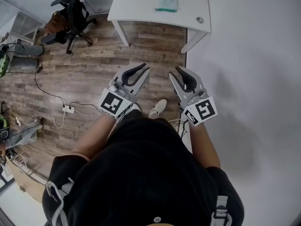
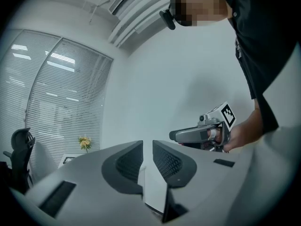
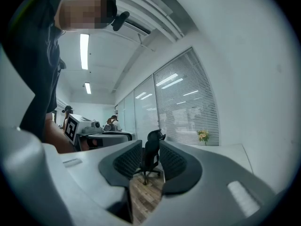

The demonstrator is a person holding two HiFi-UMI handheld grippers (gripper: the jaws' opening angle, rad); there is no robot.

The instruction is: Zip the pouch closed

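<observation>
Holding both tools level in front of us, we have the left gripper (image 1: 145, 68) and the right gripper (image 1: 176, 71) with their jaws slightly apart and nothing between them. They are out over the wooden floor (image 1: 94, 65), well short of the desk (image 1: 141, 6). The pouch (image 1: 167, 2) lies ahead on the desk, back from its near edge and towards its right-hand corner. Its teal zip edge seems to run crosswise, along that near edge. We judge the right gripper slightly nearer; both must reach forward.
</observation>
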